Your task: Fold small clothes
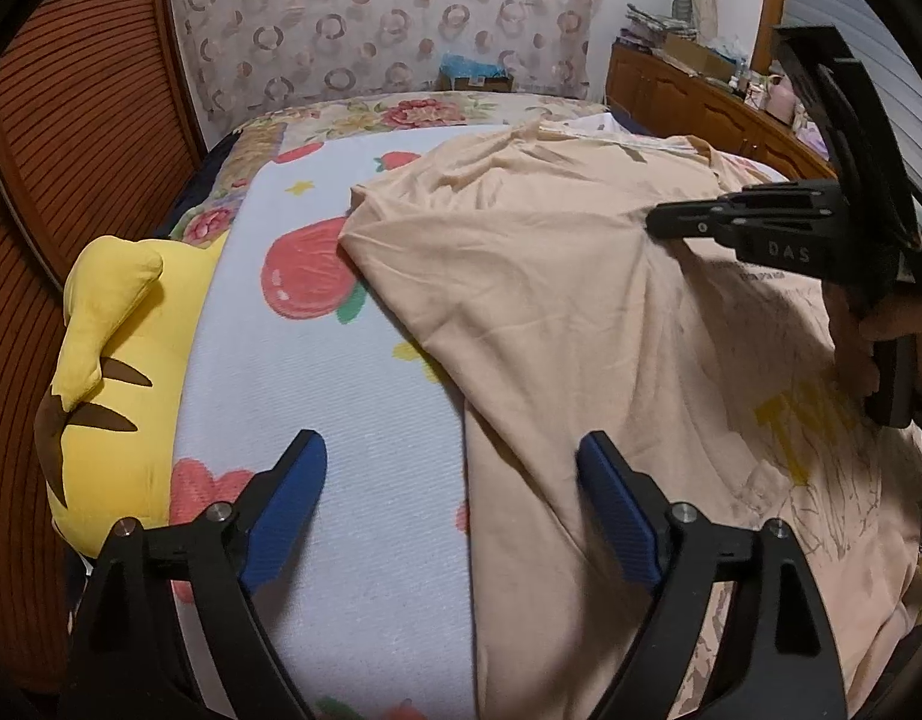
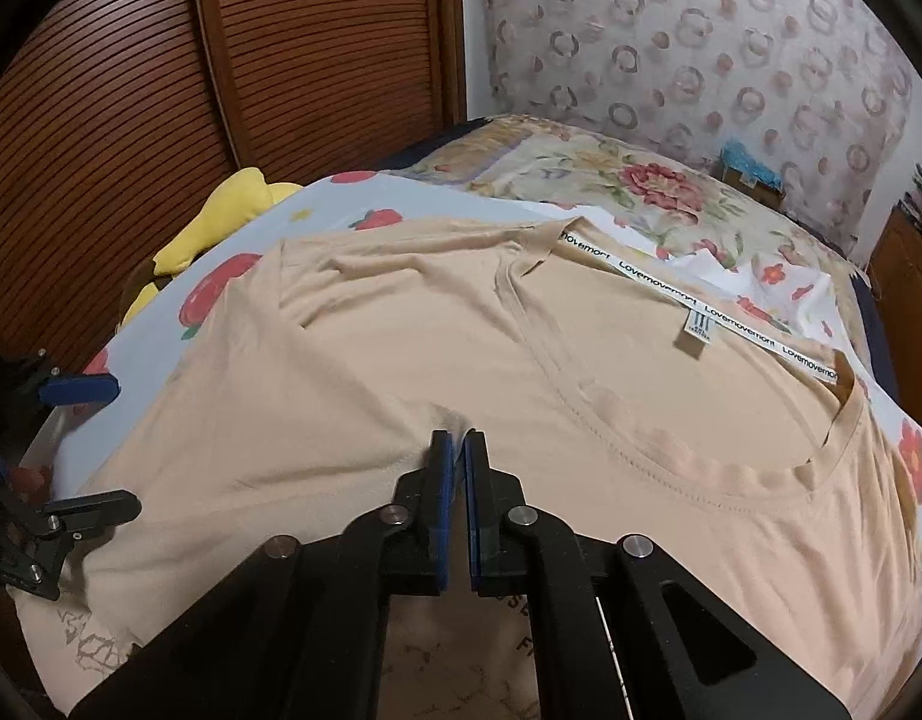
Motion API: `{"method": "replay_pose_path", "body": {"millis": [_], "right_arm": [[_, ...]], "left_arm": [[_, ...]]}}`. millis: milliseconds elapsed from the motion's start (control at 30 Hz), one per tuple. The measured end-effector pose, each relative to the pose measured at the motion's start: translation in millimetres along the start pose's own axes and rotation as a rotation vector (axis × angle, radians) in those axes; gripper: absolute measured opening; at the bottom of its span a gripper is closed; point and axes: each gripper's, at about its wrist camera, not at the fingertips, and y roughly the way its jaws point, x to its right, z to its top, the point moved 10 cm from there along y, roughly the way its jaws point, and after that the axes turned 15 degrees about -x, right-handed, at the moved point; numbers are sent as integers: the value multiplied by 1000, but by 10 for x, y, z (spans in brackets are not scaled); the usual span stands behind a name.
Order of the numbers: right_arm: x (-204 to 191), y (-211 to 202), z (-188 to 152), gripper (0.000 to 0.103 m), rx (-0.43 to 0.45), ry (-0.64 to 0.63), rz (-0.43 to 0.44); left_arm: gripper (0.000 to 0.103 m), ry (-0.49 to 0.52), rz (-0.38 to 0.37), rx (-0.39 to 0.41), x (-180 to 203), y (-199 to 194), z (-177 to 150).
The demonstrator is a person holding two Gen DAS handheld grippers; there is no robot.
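Right tool (image 2: 458, 441), jaws closed, pinches the peach shirt (image 2: 353, 360) at its tips; collar lies at two o'clock. Left tool (image 1: 452, 468) gapes empty over the shirt's edge.

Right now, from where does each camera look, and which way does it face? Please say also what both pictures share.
Left wrist: sits on the left gripper, looks down over the bed sheet and the T-shirt edge; own open fingers show, also the right gripper and a hand.
Right wrist: sits on the right gripper, faces the collar; own fingers pinch the T-shirt, the left gripper at left.
Shared: T-shirt, sheet, yellow plush toy, both grippers.
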Motion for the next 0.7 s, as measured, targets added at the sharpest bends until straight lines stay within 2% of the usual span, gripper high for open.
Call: {"method": "replay_pose_path", "body": {"millis": [167, 200, 233, 300, 333, 367, 433, 567, 633, 700], "right_arm": [[17, 22, -16, 13, 6, 3, 19], [9, 19, -13, 25, 6, 1, 35], [-19, 17, -23, 41, 7, -10, 59], [-111, 14, -49, 57, 5, -58, 80], [-137, 21, -58, 61, 1, -75, 61], [-163, 30, -65, 63, -2, -93, 35], [-175, 43, -70, 73, -6, -103, -10], [-110, 58, -70, 80, -15, -67, 5], [-121, 63, -70, 82, -19, -72, -13], [-122, 63, -72, 82, -22, -68, -17]], "left_arm": [[90, 2, 0, -3, 3, 8, 4], [90, 2, 0, -2, 5, 7, 3], [90, 2, 1, -2, 2, 7, 5], [90, 3, 1, -2, 2, 8, 5], [90, 3, 1, -2, 2, 6, 4], [90, 2, 0, -2, 1, 7, 4], [90, 2, 0, -1, 4, 5, 1], [91, 4, -1, -2, 2, 9, -6], [103, 4, 7, -21, 7, 45, -3], [103, 5, 14, -21, 22, 37, -4]]}}
